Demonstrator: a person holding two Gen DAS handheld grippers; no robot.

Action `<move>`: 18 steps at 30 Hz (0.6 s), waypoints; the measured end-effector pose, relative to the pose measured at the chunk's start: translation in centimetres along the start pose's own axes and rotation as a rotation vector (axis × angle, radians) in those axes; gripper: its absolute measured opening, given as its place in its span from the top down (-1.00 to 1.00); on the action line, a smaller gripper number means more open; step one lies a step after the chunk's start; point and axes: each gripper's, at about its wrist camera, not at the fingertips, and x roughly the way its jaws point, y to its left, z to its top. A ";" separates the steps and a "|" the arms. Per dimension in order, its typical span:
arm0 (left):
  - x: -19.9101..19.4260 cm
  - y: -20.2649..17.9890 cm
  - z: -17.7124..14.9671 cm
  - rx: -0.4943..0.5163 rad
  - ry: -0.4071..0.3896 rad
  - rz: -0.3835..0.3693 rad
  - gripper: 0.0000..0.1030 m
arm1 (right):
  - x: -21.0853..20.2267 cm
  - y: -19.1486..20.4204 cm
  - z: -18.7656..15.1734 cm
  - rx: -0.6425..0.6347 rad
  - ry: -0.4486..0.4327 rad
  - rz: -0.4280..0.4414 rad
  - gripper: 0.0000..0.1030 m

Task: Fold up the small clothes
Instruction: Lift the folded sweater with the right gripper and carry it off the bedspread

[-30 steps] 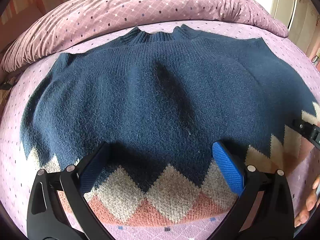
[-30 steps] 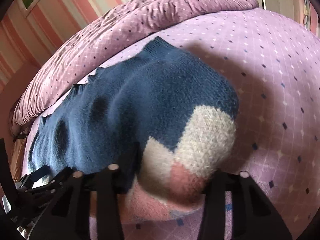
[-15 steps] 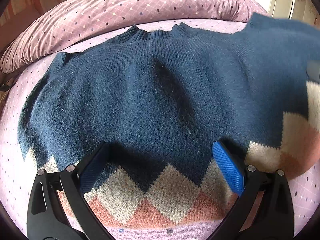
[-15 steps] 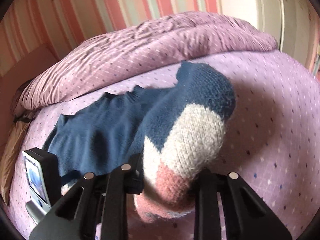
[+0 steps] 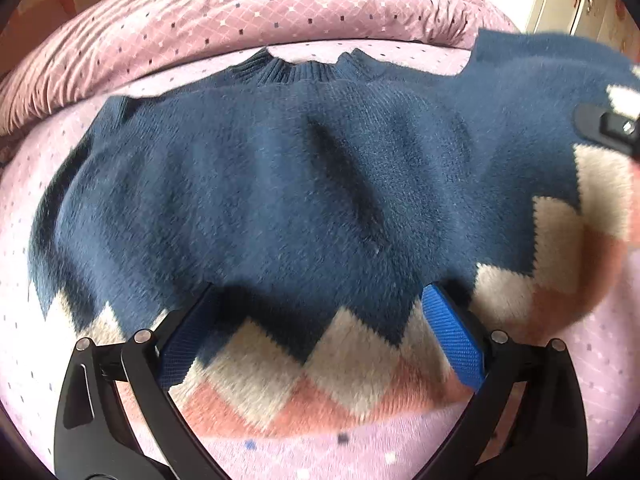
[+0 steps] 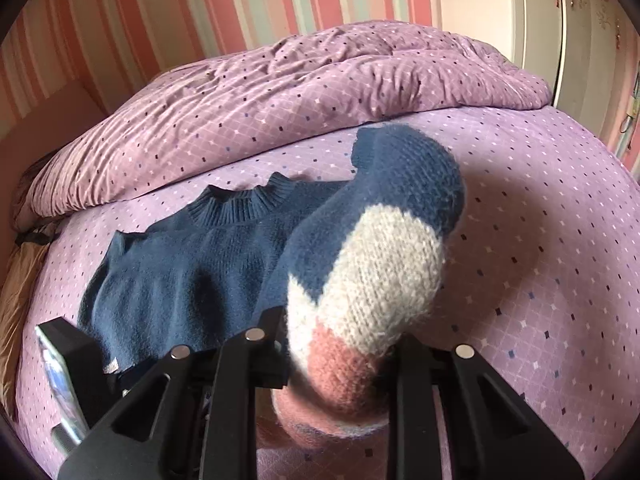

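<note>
Navy sweater [image 5: 280,184] spread on lilac dotted bedsheet [image 6: 552,248], collar toward twelve o'clock. Rumpled duvet [image 6: 304,92] beyond; striped pink wall [image 6: 248,4] behind. Left gripper [image 5: 320,340] agape over hem. Right gripper [image 6: 340,344] clamped on raised sweater corner.

Bed sheet [image 6: 540,248]: lilac, small diamond print, covers the bed. Rumpled duvet [image 6: 304,92] in matching mauve print heaped along far edge. Far wall [image 6: 192,12] striped pink, white and pale green; white wardrobe door [image 6: 536,20] at far right.
</note>
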 end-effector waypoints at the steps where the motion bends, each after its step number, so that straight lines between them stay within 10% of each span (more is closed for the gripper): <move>1: -0.5 0.5 0.0 -0.015 0.001 -0.013 -0.90 | -0.1 0.2 0.0 -0.004 -0.004 -0.006 0.55; 18: -9.9 21.0 -4.1 -0.134 -0.068 0.108 -0.90 | -2.5 16.3 -0.2 -0.208 -0.133 0.134 0.60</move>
